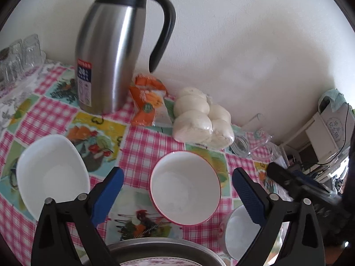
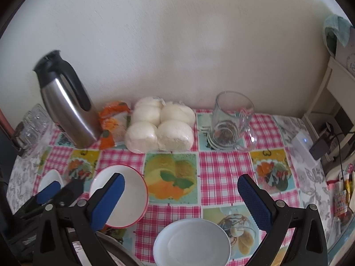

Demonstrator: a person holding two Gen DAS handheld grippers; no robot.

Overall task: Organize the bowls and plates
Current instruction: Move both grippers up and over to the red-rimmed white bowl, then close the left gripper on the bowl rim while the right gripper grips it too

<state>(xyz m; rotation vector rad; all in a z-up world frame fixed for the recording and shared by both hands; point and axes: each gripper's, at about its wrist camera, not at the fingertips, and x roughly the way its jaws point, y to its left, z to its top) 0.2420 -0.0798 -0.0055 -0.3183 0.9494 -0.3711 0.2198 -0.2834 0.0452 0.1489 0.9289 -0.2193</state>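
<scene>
Both tools gape wide and grip nothing: the left tool frames the red-rimmed bowl on the desk without touching it, and the right tool hangs over bare cloth. Three bowls show in the left view: a squarish white bowl at 9 o'clock, the red-rimmed one at center, a small bowl at 5 o'clock partly behind a finger. A metal tray at 6 o'clock is cut off.
</scene>
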